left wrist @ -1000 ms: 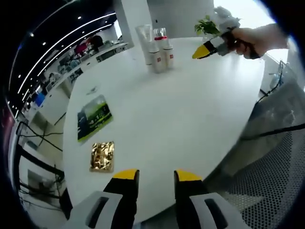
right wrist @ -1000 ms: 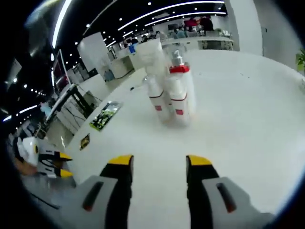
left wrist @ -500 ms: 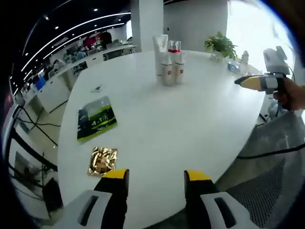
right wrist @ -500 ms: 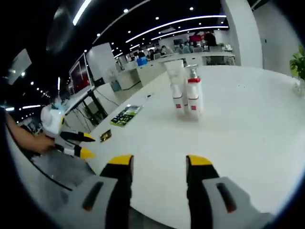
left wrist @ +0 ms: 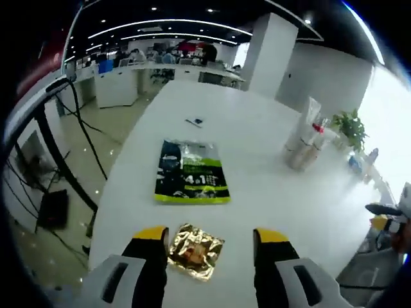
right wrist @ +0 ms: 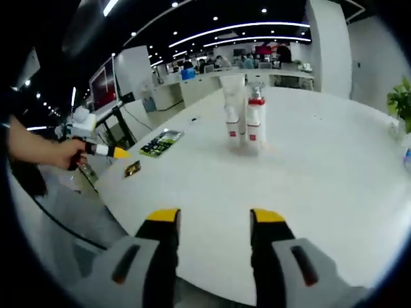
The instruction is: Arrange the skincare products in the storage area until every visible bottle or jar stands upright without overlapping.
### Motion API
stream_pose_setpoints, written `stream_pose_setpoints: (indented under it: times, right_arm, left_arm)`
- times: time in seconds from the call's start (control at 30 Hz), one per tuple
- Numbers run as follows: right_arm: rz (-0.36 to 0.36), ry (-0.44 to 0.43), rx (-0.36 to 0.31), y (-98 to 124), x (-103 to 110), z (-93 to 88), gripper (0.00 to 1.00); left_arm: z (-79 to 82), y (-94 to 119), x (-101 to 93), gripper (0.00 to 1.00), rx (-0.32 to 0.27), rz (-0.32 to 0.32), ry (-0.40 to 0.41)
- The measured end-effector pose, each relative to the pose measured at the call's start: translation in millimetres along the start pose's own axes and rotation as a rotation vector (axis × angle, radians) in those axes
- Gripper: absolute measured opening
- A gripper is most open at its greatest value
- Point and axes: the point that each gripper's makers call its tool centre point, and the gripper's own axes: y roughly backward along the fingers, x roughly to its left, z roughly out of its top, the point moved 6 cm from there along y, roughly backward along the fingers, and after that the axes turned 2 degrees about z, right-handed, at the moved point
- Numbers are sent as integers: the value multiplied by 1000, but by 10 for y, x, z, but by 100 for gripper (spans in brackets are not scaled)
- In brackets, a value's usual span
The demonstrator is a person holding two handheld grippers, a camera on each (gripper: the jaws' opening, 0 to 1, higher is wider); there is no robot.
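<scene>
The skincare bottles (right wrist: 243, 122) stand packed together far out on the white table (right wrist: 321, 192), so close that from the right gripper view one cannot tell how many there are; a tall white tube and a red-collared pump bottle (right wrist: 255, 119) can be made out, with the rest overlapped behind them. In the left gripper view the same cluster (left wrist: 305, 142) sits at the far right and is blurred, its labels unreadable. All that can be seen of them stands upright, long axes vertical, caps and pump heads pointing up. Compared with half a second ago, the left gripper view has swung so that the green sachet (left wrist: 191, 172) lies straight ahead and the gold foil packet (left wrist: 194, 249) sits just beyond the left gripper (left wrist: 211, 235), whose yellow-tipped jaws stand apart and hold nothing; the cluster has slid from the centre of that view to its right side. The right gripper (right wrist: 214, 215) likewise has its jaws spread and empty, over the near table edge, well apart from the bottles. In its view the left gripper shows at the left, held in a hand (right wrist: 69, 153).
</scene>
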Motion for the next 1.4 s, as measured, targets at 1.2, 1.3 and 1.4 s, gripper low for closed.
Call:
stream_pose_setpoints:
  times: [1.2,1.3,1.4]
  right_arm:
    - [-127,-53,20,59,-195,-42,42]
    - [-109,-70,10,63,-176,-28,42]
    - [-71,-98,-27,56,-135,32,43]
  left_arm:
    - [82,-588,336,0,18,-45,457]
    - [109,-503,300,0,-16,-69,409]
    - [136,-455,173,0,-40,-147,474]
